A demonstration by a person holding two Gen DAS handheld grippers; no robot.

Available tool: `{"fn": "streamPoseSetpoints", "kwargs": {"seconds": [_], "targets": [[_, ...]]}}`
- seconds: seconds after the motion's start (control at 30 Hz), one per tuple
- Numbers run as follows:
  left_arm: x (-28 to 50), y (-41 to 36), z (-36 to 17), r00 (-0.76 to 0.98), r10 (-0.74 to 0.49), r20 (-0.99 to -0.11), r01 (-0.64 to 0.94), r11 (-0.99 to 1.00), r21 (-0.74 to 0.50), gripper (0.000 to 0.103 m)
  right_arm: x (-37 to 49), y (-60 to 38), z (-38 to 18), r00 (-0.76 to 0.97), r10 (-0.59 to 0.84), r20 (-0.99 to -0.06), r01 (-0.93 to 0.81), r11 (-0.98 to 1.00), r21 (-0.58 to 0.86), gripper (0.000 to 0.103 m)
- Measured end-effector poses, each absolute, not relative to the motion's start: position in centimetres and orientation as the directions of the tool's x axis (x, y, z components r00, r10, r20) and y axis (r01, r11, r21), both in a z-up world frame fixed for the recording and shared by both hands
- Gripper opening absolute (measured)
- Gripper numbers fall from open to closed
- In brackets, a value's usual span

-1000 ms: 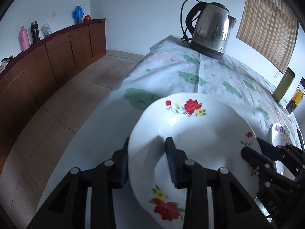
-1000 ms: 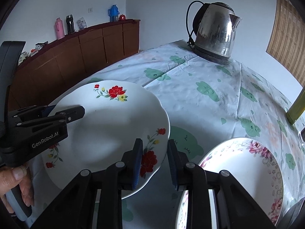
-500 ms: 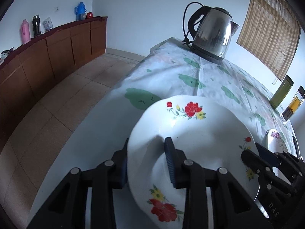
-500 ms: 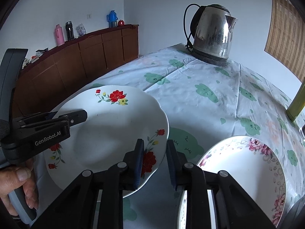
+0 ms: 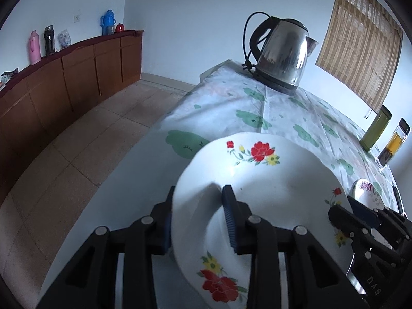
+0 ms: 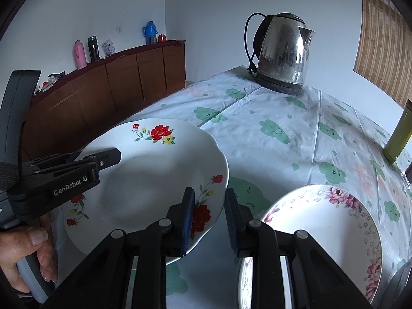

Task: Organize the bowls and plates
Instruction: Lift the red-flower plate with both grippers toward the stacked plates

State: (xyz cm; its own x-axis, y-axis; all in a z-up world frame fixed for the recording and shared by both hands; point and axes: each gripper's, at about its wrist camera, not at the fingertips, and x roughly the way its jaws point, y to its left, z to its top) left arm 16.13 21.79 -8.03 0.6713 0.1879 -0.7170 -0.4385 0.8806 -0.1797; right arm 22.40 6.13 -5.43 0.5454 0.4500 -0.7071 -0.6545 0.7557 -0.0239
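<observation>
A white plate with red flowers (image 5: 270, 188) is held above the table, roughly level. My left gripper (image 5: 198, 213) is shut on its left rim; it also shows in the right wrist view (image 6: 103, 158). My right gripper (image 6: 208, 213) is shut on the plate's (image 6: 154, 177) right rim, and shows at the right of the left wrist view (image 5: 352, 213). A second white plate with pink flowers (image 6: 322, 231) lies on the table to the right, partly under my right gripper.
A steel electric kettle (image 6: 283, 54) stands at the table's far end. A green bottle (image 5: 376, 131) and a glass bottle with amber liquid (image 5: 394, 146) stand at the right edge. The tablecloth (image 6: 257, 128) has green clouds. A wooden sideboard (image 5: 64, 77) lines the left wall.
The red-flower plate has risen slightly with both grippers holding it. The grips have not changed.
</observation>
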Motion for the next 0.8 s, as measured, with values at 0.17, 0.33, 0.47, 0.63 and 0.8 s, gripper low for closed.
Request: {"fn": "streamPoseSetpoints", "kwargs": {"seconds": [0.17, 0.33, 0.47, 0.63, 0.8], "targets": [[16.2, 21.6, -7.9, 0.679, 0.188, -0.709, -0.43, 0.885, -0.178, 0.032, 22.3, 5.7, -5.2, 0.548, 0.455, -0.702, -0.652, 0.758, -0.018, 0.025], [16.0, 21.4, -7.5, 0.691, 0.191, -0.698, -0.423, 0.889, -0.175, 0.032, 21.9, 5.5, -5.1, 0.553, 0.456, -0.697, -0.655, 0.755, -0.027, 0.025], [16.0, 21.1, -7.2, 0.7, 0.19, -0.688, -0.409, 0.896, -0.169, 0.032, 21.8, 5.0, -4.8, 0.557, 0.459, -0.692, -0.651, 0.759, -0.02, 0.025], [15.9, 21.0, -7.1, 0.704, 0.185, -0.685, -0.404, 0.899, -0.172, 0.032, 21.6, 4.7, -4.7, 0.56, 0.459, -0.69, -0.648, 0.762, -0.02, 0.025], [15.9, 20.6, -6.9, 0.717, 0.181, -0.673, -0.391, 0.903, -0.175, 0.032, 21.3, 4.3, -4.5, 0.568, 0.461, -0.682, -0.644, 0.765, -0.02, 0.025]]}}
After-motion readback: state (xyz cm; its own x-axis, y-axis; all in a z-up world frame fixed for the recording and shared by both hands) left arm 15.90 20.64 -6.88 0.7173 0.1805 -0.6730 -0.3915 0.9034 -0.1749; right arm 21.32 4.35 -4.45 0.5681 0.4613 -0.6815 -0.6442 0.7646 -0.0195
